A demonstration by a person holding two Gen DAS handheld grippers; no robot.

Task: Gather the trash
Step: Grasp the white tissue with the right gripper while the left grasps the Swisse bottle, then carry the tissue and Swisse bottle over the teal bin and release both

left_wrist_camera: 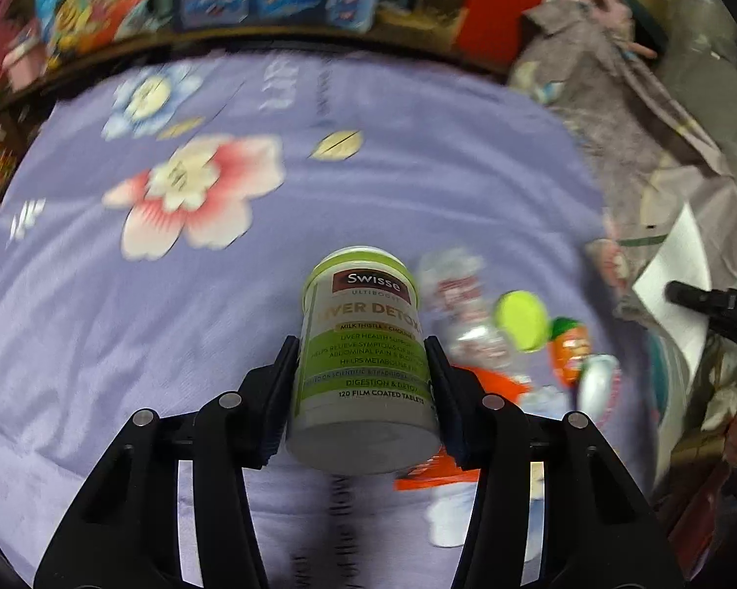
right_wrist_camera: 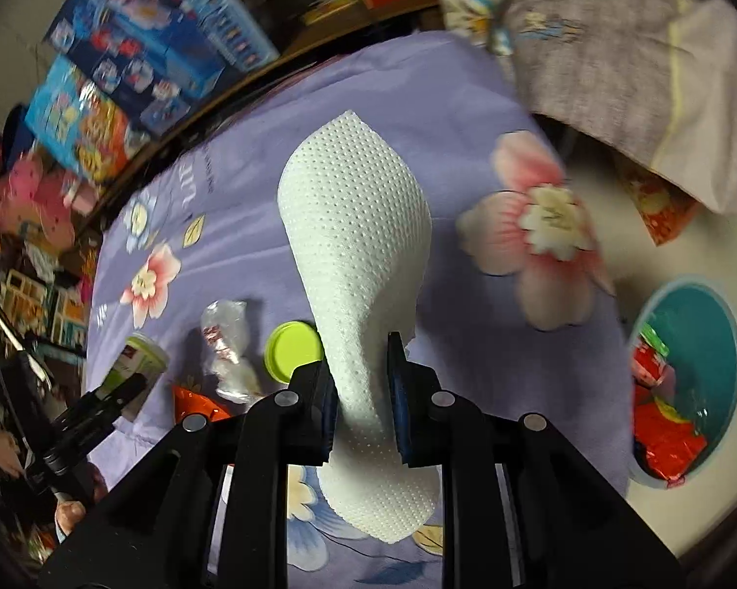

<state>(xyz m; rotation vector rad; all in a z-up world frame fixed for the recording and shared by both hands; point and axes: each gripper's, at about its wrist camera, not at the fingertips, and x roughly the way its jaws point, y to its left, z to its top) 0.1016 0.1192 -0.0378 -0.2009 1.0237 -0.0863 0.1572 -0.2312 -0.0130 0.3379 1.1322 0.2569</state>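
Right now the left gripper (left_wrist_camera: 363,383) squeezes a pill jar (left_wrist_camera: 363,363) between its two fingers, closed just as wide as the jar, above the purple flower sheet (left_wrist_camera: 122,343). The jar is white and green and tilts a little, with its green-rimmed top pointing toward 12 o'clock. Its label reads "Swisse", "LIVER DETOX", "MILK THISTLE", "DIGESTION & DETOX" and "120 FILM COATED TABLETS". The jar looks shut, so what is inside cannot be seen.

At 3 o'clock from the jar lie a crumpled clear plastic bottle (left_wrist_camera: 459,304) with a red label too blurry to read, a round green lid (left_wrist_camera: 521,320), a little orange carrot-shaped pack (left_wrist_camera: 570,349) and an orange wrapper (left_wrist_camera: 486,383).

The right gripper (right_wrist_camera: 359,392) pinches a white dotted paper towel (right_wrist_camera: 358,245). Its fingers are nearly closed on the thin middle of the towel. The towel sticks up toward 12 o'clock and also hangs out toward 6 o'clock.

At 3 o'clock in the right wrist view sits a teal bin (right_wrist_camera: 726,343) beside the sheet. Inside it are red shiny wrappers (right_wrist_camera: 663,422) and a bit of green. At 9 o'clock the same lid, bottle and held jar can be seen.

Colorful toy boxes (right_wrist_camera: 147,49) stand past the sheet at 11 o'clock. A gray blanket (right_wrist_camera: 604,39) lies at 1 o'clock.
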